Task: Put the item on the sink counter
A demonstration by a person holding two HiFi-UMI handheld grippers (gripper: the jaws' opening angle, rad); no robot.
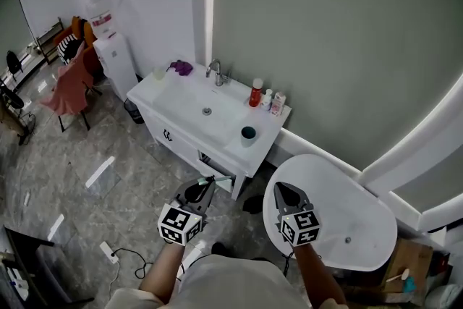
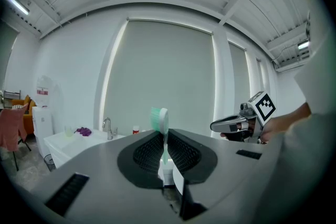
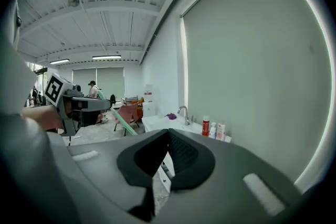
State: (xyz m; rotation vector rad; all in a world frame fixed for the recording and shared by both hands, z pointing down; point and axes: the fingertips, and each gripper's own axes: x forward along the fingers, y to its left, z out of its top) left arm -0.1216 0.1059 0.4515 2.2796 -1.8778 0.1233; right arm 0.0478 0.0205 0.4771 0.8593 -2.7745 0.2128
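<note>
So the left gripper (image 1: pixel 207 186) is clamped narrow on a green toothbrush (image 2: pixel 160 119). In the left gripper view the handle is pinched between the two pads and the bristle head pokes out past the tips. From the head view the toothbrush is held in the air over the marble floor (image 1: pixel 87 155), just in front of the white sink bench (image 1: pixel 173 94) and not touching it. The right gripper (image 3: pixel 168 134) has its jaws closed together with nothing in them, and it hangs beside the left one over the edge of a white oval tub (image 1: pixel 340 217). On the bench there's a faucet (image 1: pixel 215 72) behind the basin and a purple thing (image 1: pixel 181 68) in the far left corner. A red bottle (image 1: pixel 256 92) stands with a couple of smaller bottles by the wall, and a dark cup (image 1: pixel 248 134) sits near the front right corner. A water dispenser (image 1: pixel 114 58) stands to the left of the bench.
</note>
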